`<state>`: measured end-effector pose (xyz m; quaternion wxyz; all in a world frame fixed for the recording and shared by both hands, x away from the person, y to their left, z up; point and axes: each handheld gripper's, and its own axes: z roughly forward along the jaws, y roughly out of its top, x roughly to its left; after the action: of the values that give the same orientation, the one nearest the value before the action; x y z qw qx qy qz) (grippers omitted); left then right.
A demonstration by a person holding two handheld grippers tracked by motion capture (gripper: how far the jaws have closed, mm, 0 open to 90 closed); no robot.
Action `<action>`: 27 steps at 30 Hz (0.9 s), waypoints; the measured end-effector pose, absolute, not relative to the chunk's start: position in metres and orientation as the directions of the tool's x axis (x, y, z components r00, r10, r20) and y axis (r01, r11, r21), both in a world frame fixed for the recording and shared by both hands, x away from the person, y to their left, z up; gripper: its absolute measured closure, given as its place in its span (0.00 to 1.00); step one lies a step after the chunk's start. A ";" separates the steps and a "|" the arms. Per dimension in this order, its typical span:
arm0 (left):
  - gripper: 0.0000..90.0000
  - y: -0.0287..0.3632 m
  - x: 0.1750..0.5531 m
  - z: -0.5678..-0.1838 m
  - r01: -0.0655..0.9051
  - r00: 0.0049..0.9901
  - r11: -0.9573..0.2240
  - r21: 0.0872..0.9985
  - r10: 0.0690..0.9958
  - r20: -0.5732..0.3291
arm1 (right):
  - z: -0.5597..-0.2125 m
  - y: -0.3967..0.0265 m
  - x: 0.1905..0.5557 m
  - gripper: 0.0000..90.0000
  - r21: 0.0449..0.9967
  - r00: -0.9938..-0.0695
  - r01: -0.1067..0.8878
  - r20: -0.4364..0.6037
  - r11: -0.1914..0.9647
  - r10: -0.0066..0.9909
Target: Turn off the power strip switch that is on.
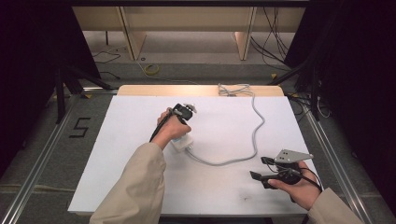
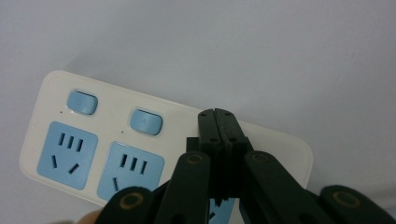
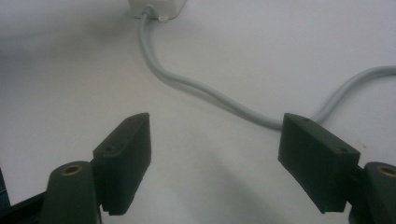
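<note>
Over power strip (image 2: 93,149) — L gripper (image 2: 218,116) closed, R gripper (image 3: 215,154) agape

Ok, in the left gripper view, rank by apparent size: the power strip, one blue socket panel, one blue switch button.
1. power strip, white body, partly hidden by the shut left gripper
2. blue socket panel
3. blue switch button

The two buttons look alike, so do both sockets.

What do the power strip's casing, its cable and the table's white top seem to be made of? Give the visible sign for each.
Power strip: likely hard plastic, smooth white casing with rounded corners, light blue socket faces and buttons.
Cable: probably rubbery plastic sheath, matt grey, lying in loose curves.
Table top: a white matt sheet, perhaps foam board or painted board; the pictures leave it open.
</note>
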<state>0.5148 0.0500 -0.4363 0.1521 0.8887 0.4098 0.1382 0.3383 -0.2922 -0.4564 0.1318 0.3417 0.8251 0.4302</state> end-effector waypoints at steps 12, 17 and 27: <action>1.00 0.050 0.515 -0.436 0.695 0.615 -0.603 0.392 0.781 0.111 | -0.456 -0.292 0.338 0.29 0.801 -0.732 0.447 0.073 0.397 0.677; 1.00 0.050 0.514 -0.436 0.693 0.614 -0.605 0.392 0.780 0.117 | -0.456 -0.292 0.338 0.29 0.800 -0.732 0.448 0.073 0.398 0.677; 1.00 0.049 0.515 -0.433 0.675 0.616 -0.605 0.421 0.777 0.130 | -0.456 -0.292 0.338 0.29 0.801 -0.731 0.449 0.075 0.397 0.678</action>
<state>0.5146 0.0492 -0.4334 0.1679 0.8829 0.4113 0.1518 0.3384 -0.2922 -0.4562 0.1329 0.3415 0.8251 0.4301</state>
